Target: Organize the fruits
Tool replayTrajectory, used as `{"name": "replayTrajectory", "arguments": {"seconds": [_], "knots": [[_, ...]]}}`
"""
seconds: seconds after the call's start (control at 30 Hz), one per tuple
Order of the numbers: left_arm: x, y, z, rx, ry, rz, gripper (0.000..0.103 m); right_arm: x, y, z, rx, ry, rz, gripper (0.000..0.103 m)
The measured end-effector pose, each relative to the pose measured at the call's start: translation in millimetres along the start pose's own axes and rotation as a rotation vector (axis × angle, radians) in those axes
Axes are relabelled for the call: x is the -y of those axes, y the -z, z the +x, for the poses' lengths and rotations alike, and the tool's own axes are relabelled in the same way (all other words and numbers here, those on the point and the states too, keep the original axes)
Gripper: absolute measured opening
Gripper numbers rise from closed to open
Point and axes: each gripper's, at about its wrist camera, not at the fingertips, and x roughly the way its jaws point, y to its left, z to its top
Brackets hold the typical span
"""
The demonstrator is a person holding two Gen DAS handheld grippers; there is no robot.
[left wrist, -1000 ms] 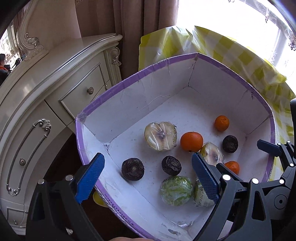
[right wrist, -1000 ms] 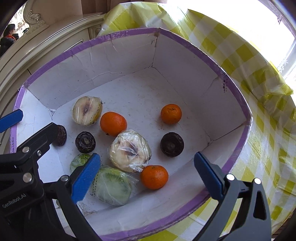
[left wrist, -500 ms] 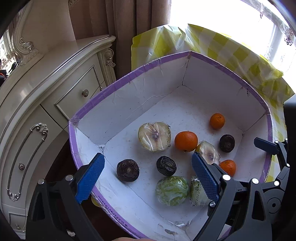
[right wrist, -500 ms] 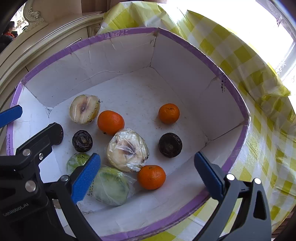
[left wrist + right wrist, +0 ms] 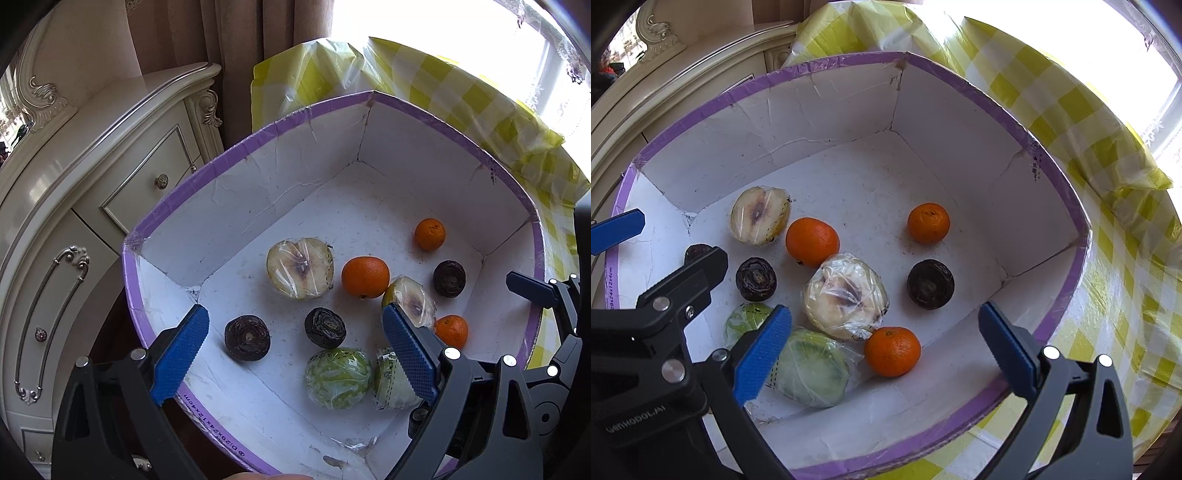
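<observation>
Fruits (image 5: 846, 295) in box (image 5: 960, 122), below both spread, empty claws (image 5: 882, 336)

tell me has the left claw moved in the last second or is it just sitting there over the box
Yes. In the left wrist view the white box and cabinet slide left and down between frames, so the open left claw has drifted rightward and slightly back over the box.

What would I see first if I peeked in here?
A big white box with a purple rim, sitting on a yellow checked cloth. Inside it three bright oranges pop out among three dark fruits and plastic-wrapped fruit halves. Two grippers with blue jaws wide open hover at the near rim, the left gripper and the right gripper.
</observation>
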Motion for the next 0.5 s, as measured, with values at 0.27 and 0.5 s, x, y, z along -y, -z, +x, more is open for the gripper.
{"name": "replayTrajectory", "arguments": {"seconds": [0.27,0.5], "knots": [[1.2,2.2,0.8,0.001,0.003,0.002,0.091,-1.6,1.6,-0.6,0.007,0.008,-0.011,0.101],[1.0,1.5,1.2,0.002,0.001,0.004,0.091,0.1,1.7,-2.5,0.016,-0.007,-0.003,0.101]]}}
